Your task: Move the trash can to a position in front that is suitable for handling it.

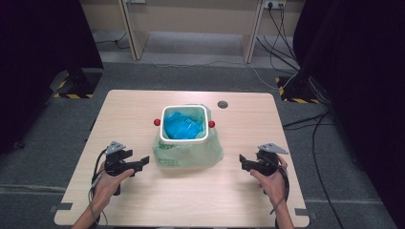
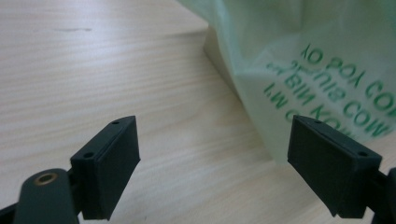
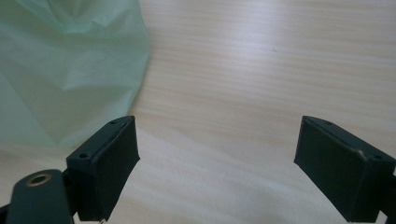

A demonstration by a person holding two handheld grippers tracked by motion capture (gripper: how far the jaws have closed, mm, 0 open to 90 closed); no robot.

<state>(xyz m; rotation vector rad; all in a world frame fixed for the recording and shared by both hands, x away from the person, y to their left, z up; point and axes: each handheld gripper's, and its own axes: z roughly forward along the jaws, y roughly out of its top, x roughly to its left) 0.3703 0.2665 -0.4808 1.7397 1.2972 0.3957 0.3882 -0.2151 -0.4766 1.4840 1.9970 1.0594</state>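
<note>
Thin pale-green film bag (image 1: 188, 151), green print, draped over white bin (image 1: 186, 110) w/ blue liner (image 1: 182, 127), table (image 1: 239, 200) centre. Left gripper (image 1: 143, 162) & right gripper (image 1: 242, 159) flank it, jaws wide apart, nothing held. Risk: pinch too deep, film tears or light bin tips.

— How do the hands sit?
— Both forearms come in low. The left gripper (image 1: 142, 163) points inward, jaws wide apart.
— And the other?
— The right gripper (image 1: 243, 161) mirrors it, jaws equally spread, holding nothing.
</note>
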